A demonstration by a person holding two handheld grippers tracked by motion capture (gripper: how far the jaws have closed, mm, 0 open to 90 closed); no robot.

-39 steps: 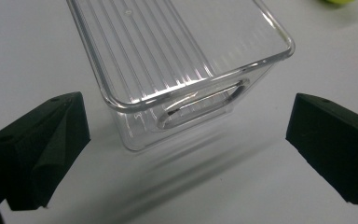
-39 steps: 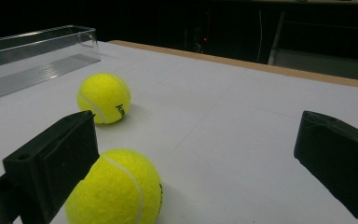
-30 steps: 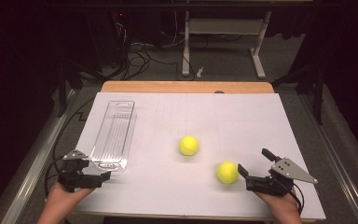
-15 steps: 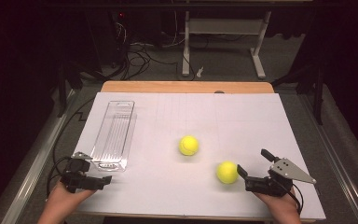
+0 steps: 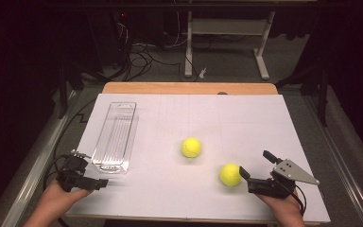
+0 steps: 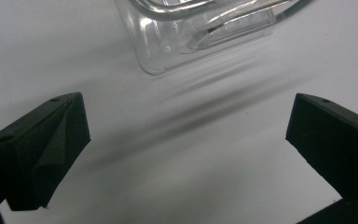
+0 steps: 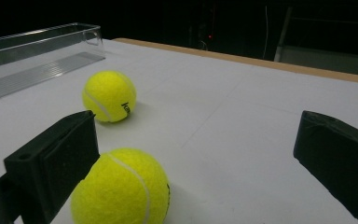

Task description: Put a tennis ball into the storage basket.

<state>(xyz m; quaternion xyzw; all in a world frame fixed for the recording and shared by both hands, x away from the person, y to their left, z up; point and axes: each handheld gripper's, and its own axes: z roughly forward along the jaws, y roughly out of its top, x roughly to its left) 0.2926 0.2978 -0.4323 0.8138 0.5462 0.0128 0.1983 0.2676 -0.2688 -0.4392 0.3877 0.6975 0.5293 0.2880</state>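
Note:
Two yellow tennis balls lie on the white table (image 5: 246, 123): one near the middle (image 5: 191, 147), (image 7: 109, 95), one closer to the front right (image 5: 229, 174), (image 7: 121, 186). My right gripper (image 5: 256, 164), (image 7: 198, 140) is open just right of the nearer ball, whose side rests by the left jaw without being held. A clear plastic tray (image 5: 116, 137), (image 6: 200, 28), (image 7: 32, 51) lies lengthwise at the left. My left gripper (image 5: 92, 170), (image 6: 191, 126) is open just in front of the tray's near end, over bare table.
The table's wooden far edge (image 5: 189, 88) borders a dark floor with cables and a desk frame (image 5: 227, 38). A grey rail (image 5: 33, 165) runs along the left side. Bare white surface lies between the tray and the balls.
My left gripper has shifted slightly near the tray's near end, and its view is blurred by motion. The right gripper and both balls have stayed put.

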